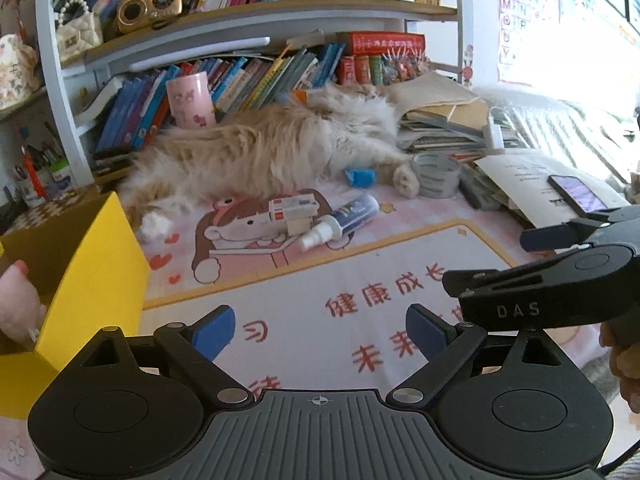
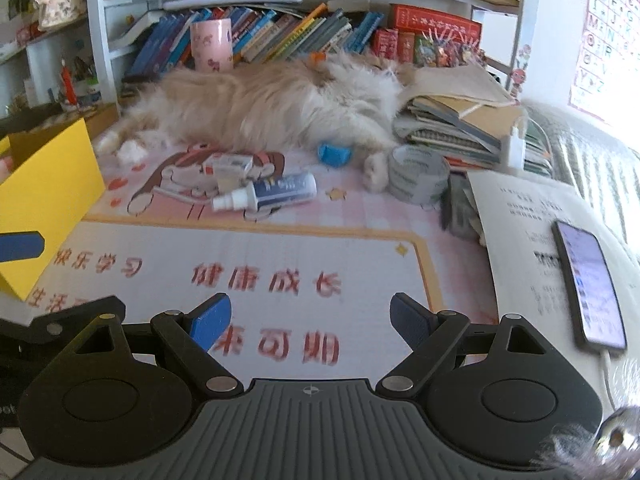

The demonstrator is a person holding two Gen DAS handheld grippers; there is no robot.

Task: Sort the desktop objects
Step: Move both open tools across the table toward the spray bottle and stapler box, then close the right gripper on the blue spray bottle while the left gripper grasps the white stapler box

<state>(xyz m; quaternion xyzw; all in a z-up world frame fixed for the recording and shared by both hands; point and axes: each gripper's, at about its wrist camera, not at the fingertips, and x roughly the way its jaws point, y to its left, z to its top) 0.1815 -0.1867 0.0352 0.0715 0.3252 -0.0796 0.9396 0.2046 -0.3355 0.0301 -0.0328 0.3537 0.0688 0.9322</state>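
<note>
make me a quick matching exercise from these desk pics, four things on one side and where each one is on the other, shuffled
Things:
1. spray bottle
2. phone
3. pink cup
4. tape roll

Places:
A. upright by the books, behind the cat
B. beside the cat's paw
C. lying on its side on the desk mat
D. on a printed paper sheet at the right

Pairs: 1-C, 2-D, 3-A, 4-B
</note>
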